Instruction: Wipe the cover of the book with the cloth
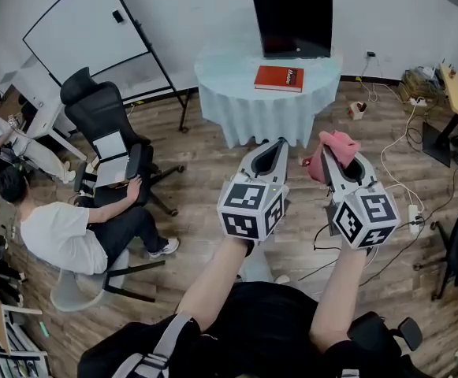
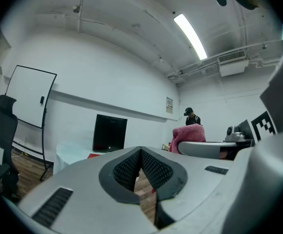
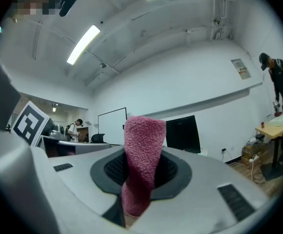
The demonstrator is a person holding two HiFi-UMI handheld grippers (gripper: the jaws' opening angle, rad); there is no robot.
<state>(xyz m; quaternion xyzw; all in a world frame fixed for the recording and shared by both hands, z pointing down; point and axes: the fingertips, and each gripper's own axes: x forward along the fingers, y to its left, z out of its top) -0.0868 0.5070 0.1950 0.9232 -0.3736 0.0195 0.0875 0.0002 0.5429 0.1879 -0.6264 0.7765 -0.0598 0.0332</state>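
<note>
- Holding both tools out at chest height, the wearer's bare forearms reach forward side by side, well short of the table.
- Left gripper (image 1: 280, 143): jaws drawn together at the tips, nothing caught between the ribbed pads; only wooden floor (image 1: 205, 181) shows through the gap lower down.
- Right gripper (image 1: 328, 148): jaws clamped on a pink cloth (image 1: 340, 142). The fabric is pinched between the pads, a bunched end standing up past the tips and a little trailing below.
- The two grippers sit near each other, tips angled slightly inward, not touching.
- Loose white cables (image 1: 394, 172) run over the floor to the right.
- Ahead, a round table (image 1: 236, 73) draped in pale blue-green covering.
- Red book (image 1: 279, 78) lies flat and closed on the tabletop, towards the near edge, well apart from the cloth.
- Just behind the book stands a black box (image 1: 293, 18).
- Left of the table: a whiteboard (image 1: 87, 22) on a stand and a black office chair (image 1: 106, 124).
- A seated person (image 1: 63, 231) in a white shirt rests a hand on that chair.
</note>
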